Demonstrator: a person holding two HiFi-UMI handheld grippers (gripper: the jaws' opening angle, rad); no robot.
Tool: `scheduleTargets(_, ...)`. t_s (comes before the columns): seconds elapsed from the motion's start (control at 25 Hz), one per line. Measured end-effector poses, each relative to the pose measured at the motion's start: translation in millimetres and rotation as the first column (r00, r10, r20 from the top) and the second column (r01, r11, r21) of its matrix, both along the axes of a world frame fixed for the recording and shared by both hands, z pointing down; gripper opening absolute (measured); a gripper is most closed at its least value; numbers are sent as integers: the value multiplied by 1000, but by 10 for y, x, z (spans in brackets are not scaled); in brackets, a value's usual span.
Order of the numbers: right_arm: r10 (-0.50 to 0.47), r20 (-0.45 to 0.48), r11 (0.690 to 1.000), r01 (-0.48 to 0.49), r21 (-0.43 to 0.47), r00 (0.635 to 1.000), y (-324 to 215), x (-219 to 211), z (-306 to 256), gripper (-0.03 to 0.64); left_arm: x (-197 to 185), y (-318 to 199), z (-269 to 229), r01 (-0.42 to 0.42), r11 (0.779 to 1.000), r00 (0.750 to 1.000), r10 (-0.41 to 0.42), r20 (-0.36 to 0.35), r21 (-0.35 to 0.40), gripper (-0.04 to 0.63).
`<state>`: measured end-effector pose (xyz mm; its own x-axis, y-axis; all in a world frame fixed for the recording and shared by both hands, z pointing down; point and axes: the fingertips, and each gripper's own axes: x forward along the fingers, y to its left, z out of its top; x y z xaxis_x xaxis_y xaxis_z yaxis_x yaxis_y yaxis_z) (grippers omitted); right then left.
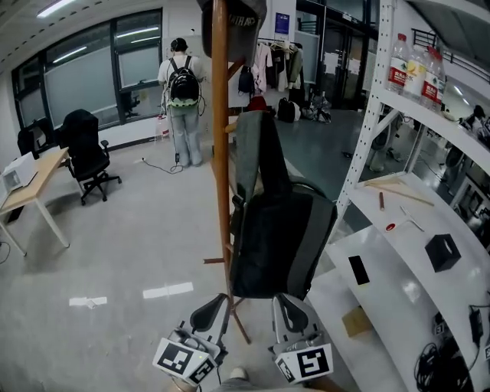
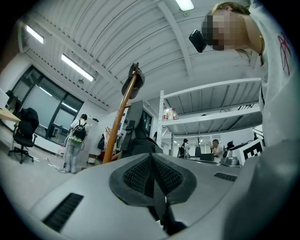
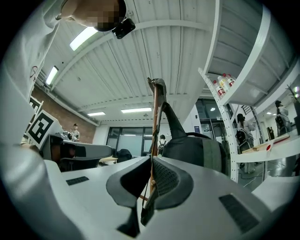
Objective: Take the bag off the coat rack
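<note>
Jaws on the left gripper [image 2: 151, 161] are pressed together, pad to pad, with nothing between them. The right gripper [image 3: 151, 165] shows a narrow slit between its pads, through which the pole can be seen; it holds nothing either. Both tools sit low and side by side, pointing roughly level at the foot of the coat rack [image 1: 220, 145], just short of it and touching nothing.

The bag [image 1: 279, 230], dark with grey panels, hangs against the wooden pole directly ahead of the right gripper. Its grey strap [image 1: 249, 142] runs up the pole to a peg. The exact hooking point cannot be made out. A cap [image 1: 233, 19] sits on top of the pole. White shelving [image 1: 398, 253] stands close to the right of the rack. A person wearing a backpack [image 1: 184, 92] stands well away by the windows.

Assessment: the grasp has not begun.

Risks:
- The jaws are too narrow to take a strap, so they would push the bag aside if brought in without opening.
- Pulling the bag outward instead of lifting the strap clear of its peg would drag the rack, which looks slender and could tip towards the shelving.
- Jolting the pole could shake the cap loose.
- A grip low on the bag's body would leave the strap snagged above.
</note>
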<state>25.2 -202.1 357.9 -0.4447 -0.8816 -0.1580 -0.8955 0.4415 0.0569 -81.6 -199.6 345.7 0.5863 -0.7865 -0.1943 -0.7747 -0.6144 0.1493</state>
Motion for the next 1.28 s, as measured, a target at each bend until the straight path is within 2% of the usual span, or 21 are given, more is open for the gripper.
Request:
scheduleTargets(0.24,31,-2,999,-31,-13,1000,-416,-105,-37,25,-60,-453,-41,-25,1000,1000,25,7,-2,26)
scheduleTargets(0.44,29,-21,999,-29,-22,999,-557,-141,-69,25,32,-545,-46,-46,999,999,46,4,-10,26)
scheduleTargets(0.76,4,-53,1000,-5,-21,999,-746,-142,-241,25,94,-676,-39,-17,1000,1000,17,11,-20,26)
scheduleTargets(0.88,-7,-57,1000,6,-16,998,-777,-139,-282,25,130,-741,-46,-24,999,999,25,39,-22,26)
scheduleTargets(0.96,-16,-60,1000,15,-15,998,-791,-137,-289,25,137,-808,-136,-44,999,997,43,68,10,26)
scheduleTargets(1.16,-39,-66,999,37,-28,997,-804,-184,-244,25,-33,-1068,-823,-103,977,991,86,99,185,31)
scheduleTargets(1.2,-42,-68,999,40,-28,997,-801,-197,-241,25,-71,-1144,-994,-112,971,990,92,102,209,52)
scheduleTargets(1.28,-47,-72,999,45,-27,996,-798,-210,-241,25,-94,-1308,-1297,-150,962,986,128,109,229,186)
